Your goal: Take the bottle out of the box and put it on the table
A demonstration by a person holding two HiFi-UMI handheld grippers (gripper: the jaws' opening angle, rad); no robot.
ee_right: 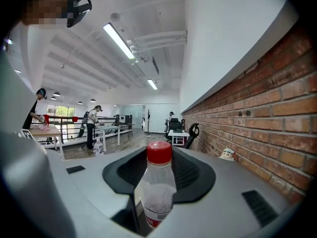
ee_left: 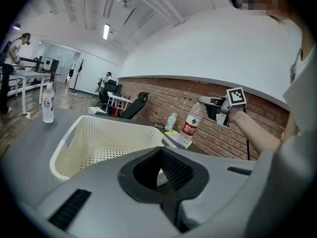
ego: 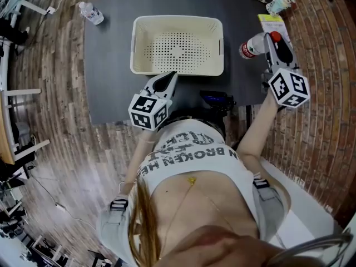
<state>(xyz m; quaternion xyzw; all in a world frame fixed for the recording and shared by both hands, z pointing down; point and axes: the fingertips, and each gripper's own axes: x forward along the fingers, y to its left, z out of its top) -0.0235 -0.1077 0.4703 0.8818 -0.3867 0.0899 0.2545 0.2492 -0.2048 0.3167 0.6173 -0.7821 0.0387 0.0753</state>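
A red-capped bottle (ego: 253, 47) stands upright outside the box (ego: 139, 49), to its right over the counter (ego: 111, 71). The right hand-held gripper (ego: 272, 44) is clamped on its upper part. Whether its base touches the counter is unclear. Its red label (ee_left: 189, 127) has white writing too small to read. The shirt (ego: 189, 149) print shows "BROKEN". Only the left gripper view shows the bottle whole. The left hand-held gripper (ego: 166, 81), jaws together and empty, sits at the box's near rim.

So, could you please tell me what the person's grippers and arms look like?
The left gripper and right gripper are light grey shells with black ribbed jaws. Each carries a white cube with black square markers. The white top with dark lettering leaves the forearms uncovered.
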